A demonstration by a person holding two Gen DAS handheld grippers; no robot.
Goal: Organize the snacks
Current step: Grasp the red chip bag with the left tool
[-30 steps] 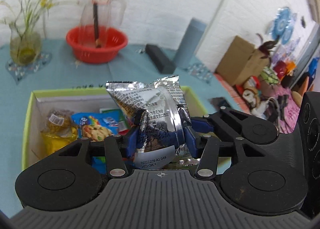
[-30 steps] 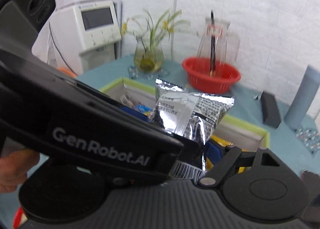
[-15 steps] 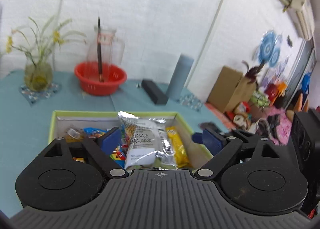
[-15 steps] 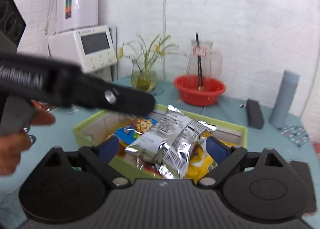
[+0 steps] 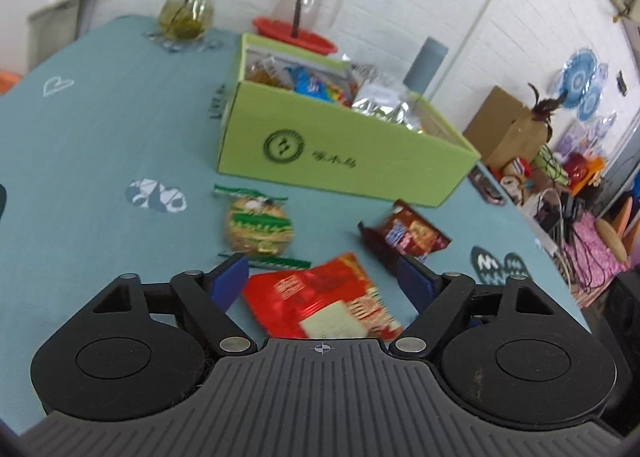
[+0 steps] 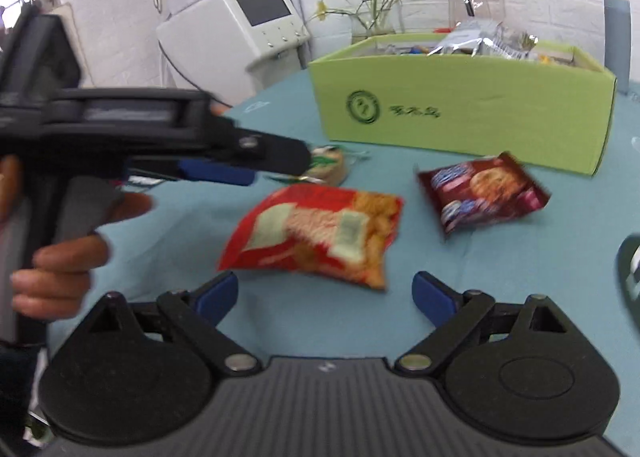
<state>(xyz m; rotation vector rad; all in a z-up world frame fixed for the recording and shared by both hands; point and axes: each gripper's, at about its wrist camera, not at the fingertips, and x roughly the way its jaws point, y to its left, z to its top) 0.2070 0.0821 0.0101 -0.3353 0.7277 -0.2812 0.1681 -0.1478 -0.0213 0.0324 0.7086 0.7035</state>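
Step in hand: between deposits, reaching for the next loose snack; three packets remain on the teal desk [image 5: 100, 145] in front of the green box [image 5: 344, 153], which already holds several packets, silver ones on top. Left to right on the desk: round cookie packet [image 5: 258, 223], green-striped, nearest the box's left front corner; red chip bag [image 5: 320, 303], closest to the near edge; dark-red biscuit packet [image 5: 404, 235], before the box's right front corner. Left claw [image 5: 324, 281]: jaws released, having just been closing a little, still wide, nothing gripped; the red chip bag lies below and between the blue pads, contact not evident. Right claw [image 6: 324, 293]: jaws released and wide, empty, pointed at the same red chip bag from the near side, apart from it. Next move, as judged: one claw lowers over a packet, clenches on it and carries it to the box.
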